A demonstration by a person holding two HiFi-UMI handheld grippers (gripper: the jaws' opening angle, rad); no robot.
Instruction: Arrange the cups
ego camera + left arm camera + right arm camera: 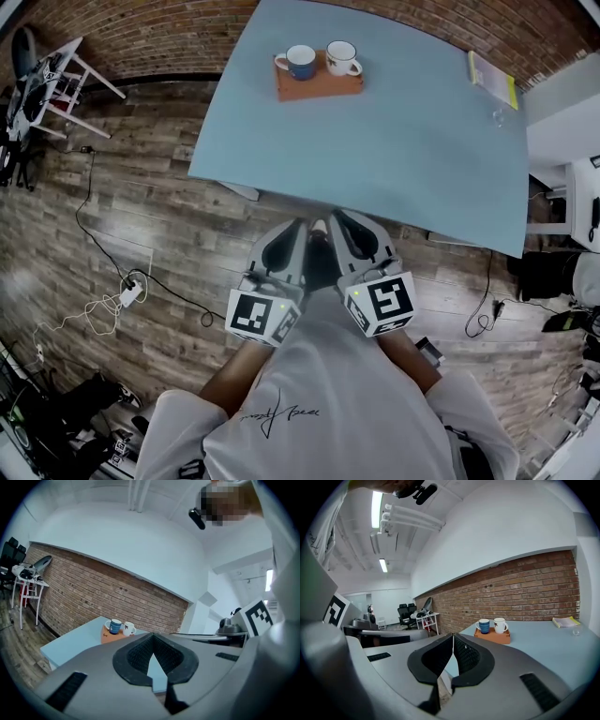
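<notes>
Left gripper: I read its jaws as closed tip to tip and empty, pointing forward.
Right gripper: jaws also together and empty, just beside the left one.
Marker cubes: left cube and right cube sit at the rear ends.
Arms: left forearm and right forearm are bare and tucked near my torso.

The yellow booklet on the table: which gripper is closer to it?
Right. Both hang short of the near edge of the table; the right gripper is on the side of the yellow booklet, the left gripper beside it, farther off.
</notes>
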